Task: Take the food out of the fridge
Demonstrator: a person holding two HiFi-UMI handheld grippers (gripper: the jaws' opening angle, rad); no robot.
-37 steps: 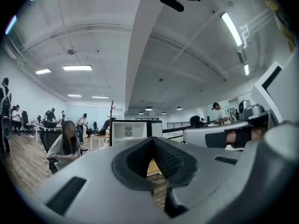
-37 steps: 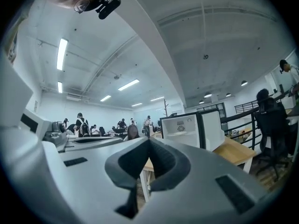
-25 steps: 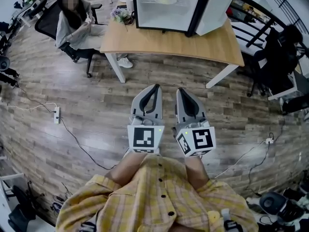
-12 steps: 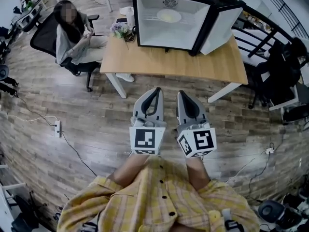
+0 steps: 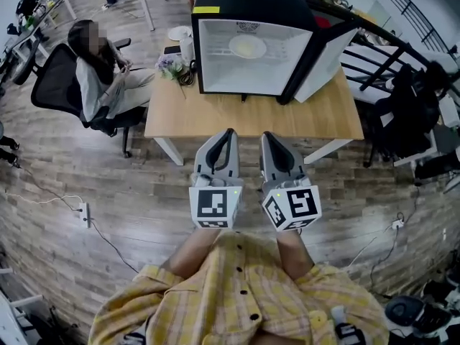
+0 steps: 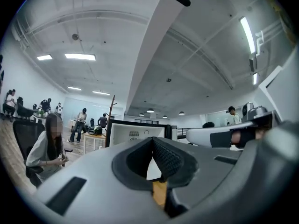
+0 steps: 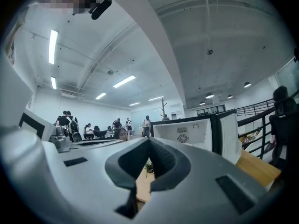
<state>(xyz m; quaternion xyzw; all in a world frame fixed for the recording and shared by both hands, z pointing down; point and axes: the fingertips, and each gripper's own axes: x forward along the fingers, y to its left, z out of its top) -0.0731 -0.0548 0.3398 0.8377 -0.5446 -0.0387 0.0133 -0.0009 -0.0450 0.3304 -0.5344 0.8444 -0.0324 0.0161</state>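
Note:
A black mini fridge [image 5: 248,6] stands on a wooden table [image 5: 316,117] with its door [image 5: 325,49] swung open to the right. On its white shelf lies a pale plate of food [image 5: 247,47]. My left gripper [image 5: 229,132] and right gripper [image 5: 264,135] are held side by side, level, over the floor just short of the table's near edge. Both are shut with nothing between the pads. The left gripper view shows its closed tips [image 6: 152,139] in front of the fridge [image 6: 133,133]. The right gripper view shows closed tips [image 7: 149,139] left of the fridge [image 7: 187,133].
A person [image 5: 100,74] sits in an office chair left of the table. A small plant [image 5: 171,65] and a white cup [image 5: 188,47] stand on the table's left end. Black railing and a dark chair [image 5: 410,110] are at the right. A power strip [image 5: 85,214] and cables lie on the floor.
Both grippers have moved forward together toward the table. The fridge and table now sit lower and larger in the head view. The jaws stay shut.

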